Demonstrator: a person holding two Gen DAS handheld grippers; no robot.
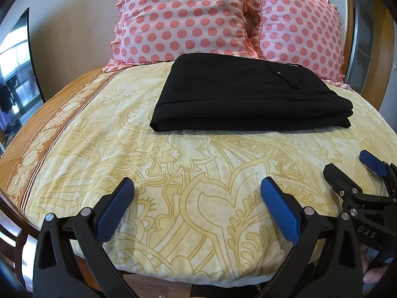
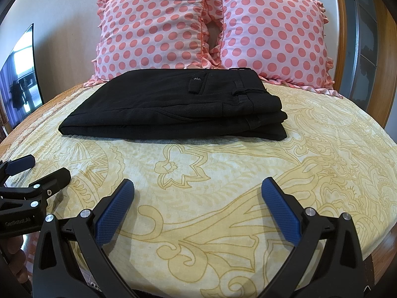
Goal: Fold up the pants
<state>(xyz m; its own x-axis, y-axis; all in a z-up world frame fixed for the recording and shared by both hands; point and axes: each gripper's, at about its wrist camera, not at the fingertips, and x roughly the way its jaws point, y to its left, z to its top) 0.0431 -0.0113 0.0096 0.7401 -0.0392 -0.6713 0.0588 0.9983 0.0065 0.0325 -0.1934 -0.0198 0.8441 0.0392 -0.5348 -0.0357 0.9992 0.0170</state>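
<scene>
The black pants (image 1: pixel 245 94) lie folded in a flat stacked rectangle on the yellow patterned bedspread (image 1: pixel 198 173), in front of the pillows. In the right wrist view the pants (image 2: pixel 178 106) show a back pocket and waistband on the right side. My left gripper (image 1: pixel 197 186) is open and empty, held over the bed's near edge, well short of the pants. My right gripper (image 2: pixel 198 186) is open and empty too, beside the left one. Each gripper shows in the other's view: the right gripper (image 1: pixel 347 166), the left gripper (image 2: pixel 44 166).
Two pink polka-dot pillows (image 2: pixel 153 29) (image 2: pixel 273 37) lean against the wall behind the pants. A dark screen (image 2: pixel 22 74) stands at the left. A wooden frame and door (image 2: pixel 359 37) are at the right. The bed's near edge (image 1: pixel 148 280) lies just below the grippers.
</scene>
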